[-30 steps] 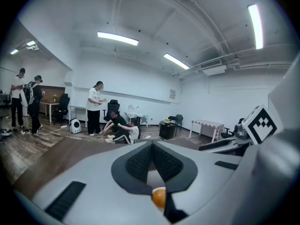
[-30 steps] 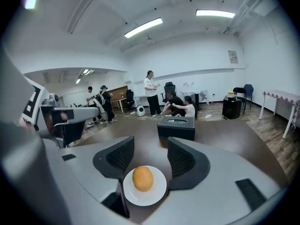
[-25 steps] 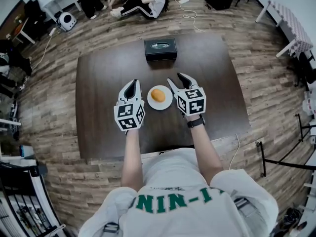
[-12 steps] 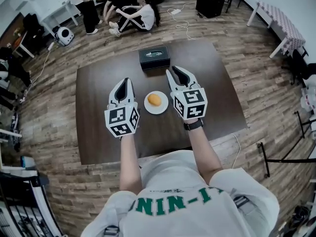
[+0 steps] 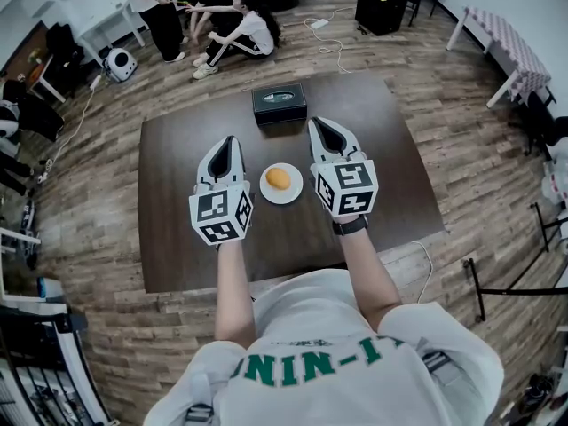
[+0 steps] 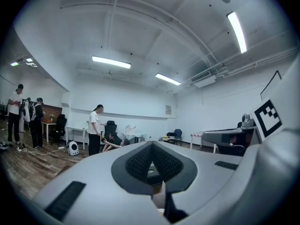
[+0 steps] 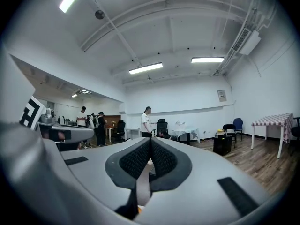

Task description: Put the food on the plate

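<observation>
A dark brown rectangular table (image 5: 177,238) stands on a pale wood-plank floor (image 5: 89,193) in a large white-walled room. At the table's near edge is a person in a white shirt with green lettering (image 5: 311,362), bare forearms reaching out over the tabletop. The left gripper (image 5: 224,140), white with black pads and a marker cube at its back, is held above the table left of centre. Its fingers are pressed together with nothing between them. The right gripper (image 5: 324,124) is held right of centre and reaches slightly farther. Its jaws are closing fully together, the pads meeting on nothing. Between the two grippers, and apart from both, a small round white plate (image 5: 266,191) rests on the table, and a rounded orange piece of food (image 5: 278,177) lies on the middle of it. Farther on, near the table's far edge, sits a black rectangular box (image 5: 279,103). Beyond the table several people (image 5: 222,16) are gathered on the floor at the far left. A black cabinet (image 5: 382,7) stands at the far wall, and a cloth-covered table (image 5: 510,43) stands at the far right.
</observation>
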Demonstrator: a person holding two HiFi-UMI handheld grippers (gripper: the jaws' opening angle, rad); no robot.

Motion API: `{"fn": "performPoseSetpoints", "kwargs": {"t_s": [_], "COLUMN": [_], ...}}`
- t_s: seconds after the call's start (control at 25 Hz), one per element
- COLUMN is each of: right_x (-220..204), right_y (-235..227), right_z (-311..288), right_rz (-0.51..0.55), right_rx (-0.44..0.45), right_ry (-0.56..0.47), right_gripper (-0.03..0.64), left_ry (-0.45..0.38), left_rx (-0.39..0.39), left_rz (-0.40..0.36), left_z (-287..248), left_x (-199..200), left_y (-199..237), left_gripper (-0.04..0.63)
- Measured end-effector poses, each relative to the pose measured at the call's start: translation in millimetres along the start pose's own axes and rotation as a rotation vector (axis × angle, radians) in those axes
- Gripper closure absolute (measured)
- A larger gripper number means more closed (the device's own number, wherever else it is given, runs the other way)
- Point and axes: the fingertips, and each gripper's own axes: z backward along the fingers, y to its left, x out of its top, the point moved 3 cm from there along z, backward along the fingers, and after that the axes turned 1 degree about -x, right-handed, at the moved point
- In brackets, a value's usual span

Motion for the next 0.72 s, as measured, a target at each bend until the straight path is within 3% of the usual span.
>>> {"fn": "performPoseSetpoints", "kwargs": {"t_s": [0.72], "right_x": [-20.5], "right_y": [-10.9], "right_z": [-19.0], "right_rz": [-0.035], "right_rx": [0.018], "right_ry": [0.045], "right_gripper": [0.600], "left_ry": [0.052], "left_rx": [-0.004], "left_rz": [0.003], "left_z": [-24.1], "left_x": [-20.1], "left_y": [-0.6], "left_gripper": [0.583]}}
